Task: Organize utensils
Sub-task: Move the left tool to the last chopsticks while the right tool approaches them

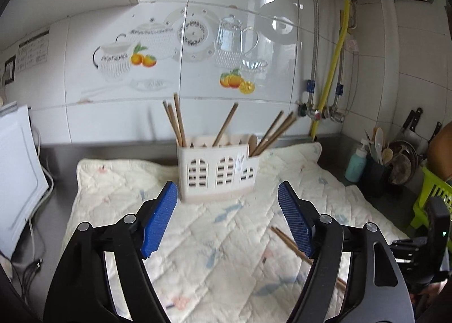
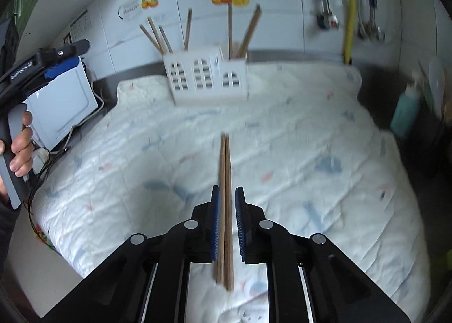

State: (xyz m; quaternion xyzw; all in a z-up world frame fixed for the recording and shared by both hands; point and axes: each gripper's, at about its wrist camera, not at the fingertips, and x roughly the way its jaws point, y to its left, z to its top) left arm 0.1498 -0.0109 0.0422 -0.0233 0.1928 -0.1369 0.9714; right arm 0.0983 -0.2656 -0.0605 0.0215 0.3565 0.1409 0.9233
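Note:
A white utensil holder (image 1: 219,169) with arched cut-outs stands at the back of a quilted mat (image 1: 197,238). Several wooden chopsticks (image 1: 176,122) and a wooden spoon (image 1: 252,142) stick up from it. My left gripper (image 1: 227,218) is open and empty, in front of the holder. My right gripper (image 2: 227,221) holds a pair of wooden chopsticks (image 2: 225,181) between its narrowly spaced blue pads; they point forward toward the holder (image 2: 207,80). The same pair shows in the left wrist view (image 1: 285,238), low over the mat behind my right finger.
A white appliance (image 1: 17,176) with cables stands left of the mat. At right are a teal bottle (image 1: 356,163), a dark pot of utensils (image 1: 378,173) and a green rack (image 1: 429,196). Pipes and a yellow hose (image 1: 333,69) run down the tiled wall.

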